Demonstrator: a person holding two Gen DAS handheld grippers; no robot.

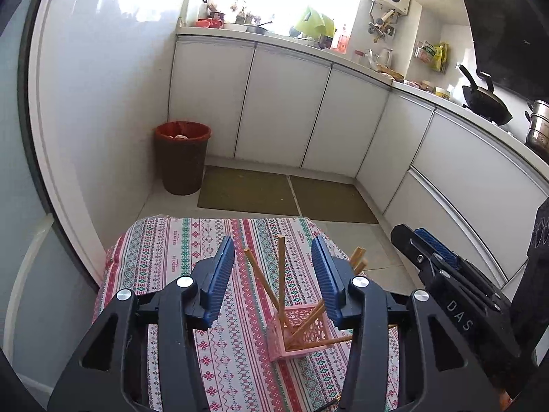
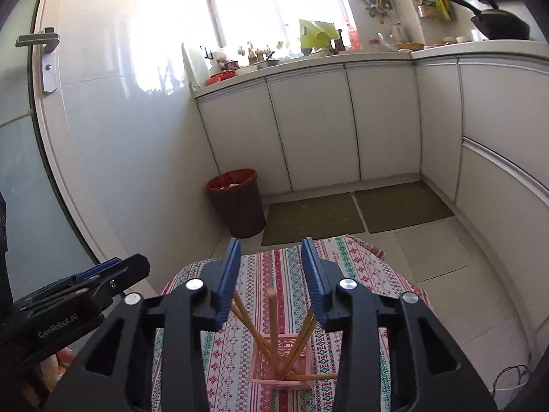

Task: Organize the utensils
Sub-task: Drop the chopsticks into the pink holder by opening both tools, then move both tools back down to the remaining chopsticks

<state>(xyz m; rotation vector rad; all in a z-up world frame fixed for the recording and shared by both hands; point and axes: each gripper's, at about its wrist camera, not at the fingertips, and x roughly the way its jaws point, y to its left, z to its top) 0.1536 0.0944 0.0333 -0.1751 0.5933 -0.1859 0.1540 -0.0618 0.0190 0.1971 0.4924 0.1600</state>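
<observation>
A: Left wrist cam first. What's w/ the left gripper (image 1: 273, 267)?

B: Held above the table, blue pads spread wide apart, nothing btwn them. Under it sits the pink basket (image 1: 298, 332) on the patterned tablecloth (image 1: 164, 257), near centre-right of the cloth. Wooden chopsticks (image 1: 281, 278) stand in it, fanned out at diff angles; a couple lean right, partly hidden behind the right finger.

A: Other tool in that view?

B: Yes, right gripper (image 1: 417, 240) pokes in from the right edge, past the table's right side. Seen side-on, so can't tell from here if it's spread or closed.

A: Bkgd?

B: Brown trash bin (image 1: 182, 158) w/ red liner far left by the wall, white cabinets (image 1: 281, 103) along the far side, two dark floor mats (image 1: 288, 194) in front of them, wok (image 1: 485, 101) on the counter far right.

A: Right wrist cam?

B: Right gripper (image 2: 271, 269) also over the table, fingers clearly apart, holding nothing. Pink basket (image 2: 283, 364) directly below, near centre, chopsticks (image 2: 271, 322) sticking up btwn the fingers w/o touching the pads. Left gripper (image 2: 116, 271) shows at the left edge, side-on. Door handle (image 2: 46, 58) far left, bin (image 2: 238, 202) beyond the table.
</observation>
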